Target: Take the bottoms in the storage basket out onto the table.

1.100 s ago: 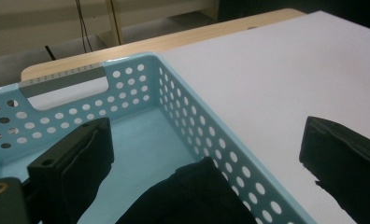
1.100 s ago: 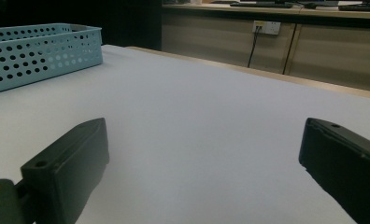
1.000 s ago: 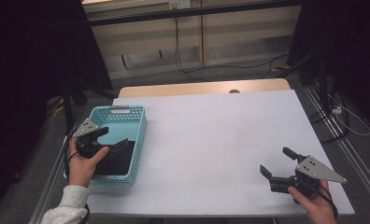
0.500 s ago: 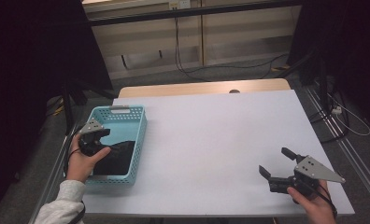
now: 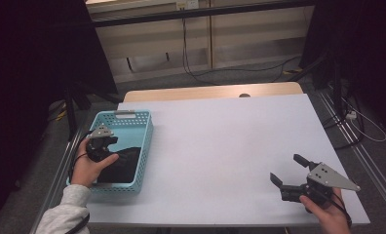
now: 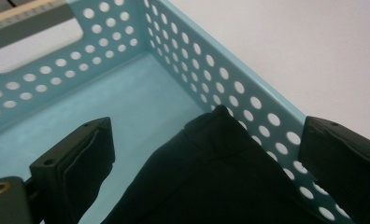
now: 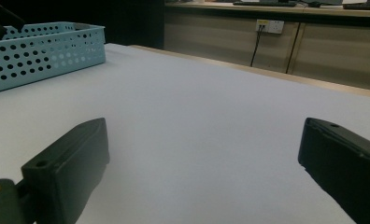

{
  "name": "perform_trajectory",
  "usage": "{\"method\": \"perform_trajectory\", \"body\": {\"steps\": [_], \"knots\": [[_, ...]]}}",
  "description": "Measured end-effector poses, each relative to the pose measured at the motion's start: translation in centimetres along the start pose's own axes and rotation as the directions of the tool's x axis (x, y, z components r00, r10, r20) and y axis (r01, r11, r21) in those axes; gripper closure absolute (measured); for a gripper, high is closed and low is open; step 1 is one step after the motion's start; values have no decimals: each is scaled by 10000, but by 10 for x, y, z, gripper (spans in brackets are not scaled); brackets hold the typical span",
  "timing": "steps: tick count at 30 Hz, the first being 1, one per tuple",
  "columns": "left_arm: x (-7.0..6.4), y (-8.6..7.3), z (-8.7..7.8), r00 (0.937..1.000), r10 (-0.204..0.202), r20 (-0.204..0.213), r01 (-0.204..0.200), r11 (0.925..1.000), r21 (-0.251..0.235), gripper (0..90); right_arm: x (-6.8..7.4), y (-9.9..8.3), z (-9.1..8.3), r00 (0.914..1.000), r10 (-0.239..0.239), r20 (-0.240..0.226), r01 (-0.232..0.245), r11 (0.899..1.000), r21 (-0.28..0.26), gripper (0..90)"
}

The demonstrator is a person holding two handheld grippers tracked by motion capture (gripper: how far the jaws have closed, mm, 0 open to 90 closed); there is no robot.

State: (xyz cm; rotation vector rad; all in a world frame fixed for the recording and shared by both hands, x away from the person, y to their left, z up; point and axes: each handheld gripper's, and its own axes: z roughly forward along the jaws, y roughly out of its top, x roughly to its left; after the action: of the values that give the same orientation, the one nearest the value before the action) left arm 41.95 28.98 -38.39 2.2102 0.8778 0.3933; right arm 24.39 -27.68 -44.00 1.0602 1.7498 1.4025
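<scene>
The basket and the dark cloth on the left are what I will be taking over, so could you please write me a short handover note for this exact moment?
Left gripper: open, lowered into the blue basket, jaws either side of the black cloth; not yet closed on it.
Right gripper: open, holding nothing, low over the white table near its front right corner.
Cloth: bunched in the basket's near half, against its right wall.
Done: the left gripper's reach into the basket.
Left: probably closing on the cloth and lifting it out.

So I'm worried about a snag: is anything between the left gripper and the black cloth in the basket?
Nothing visible. The left gripper, open, hangs over the black cloth inside the blue basket, whose wall runs beside its right finger.
</scene>
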Motion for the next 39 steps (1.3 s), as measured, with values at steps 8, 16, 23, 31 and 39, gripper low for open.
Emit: {"method": "perform_trajectory", "body": {"steps": [8,16,23,31,39], "knots": [[6,0,0,9998,111,-172,-105,9993,366,41,0,0,1,9999,-13,-142,14,10000,84,14],[8,0,2,9998,214,-41,-210,9971,735,48,1,0,1,9997,-104,-216,107,9999,119,18],[11,-5,8,9991,375,174,-393,9927,1142,49,2,-1,2,9995,-107,-313,112,9998,138,17],[12,-8,23,9957,367,854,-495,9870,1528,55,4,-1,3,9990,-103,-446,111,9998,181,17],[8,-15,43,9932,502,1049,-728,9718,2241,34,4,-2,4,9989,-113,-465,125,9996,262,17]]}}
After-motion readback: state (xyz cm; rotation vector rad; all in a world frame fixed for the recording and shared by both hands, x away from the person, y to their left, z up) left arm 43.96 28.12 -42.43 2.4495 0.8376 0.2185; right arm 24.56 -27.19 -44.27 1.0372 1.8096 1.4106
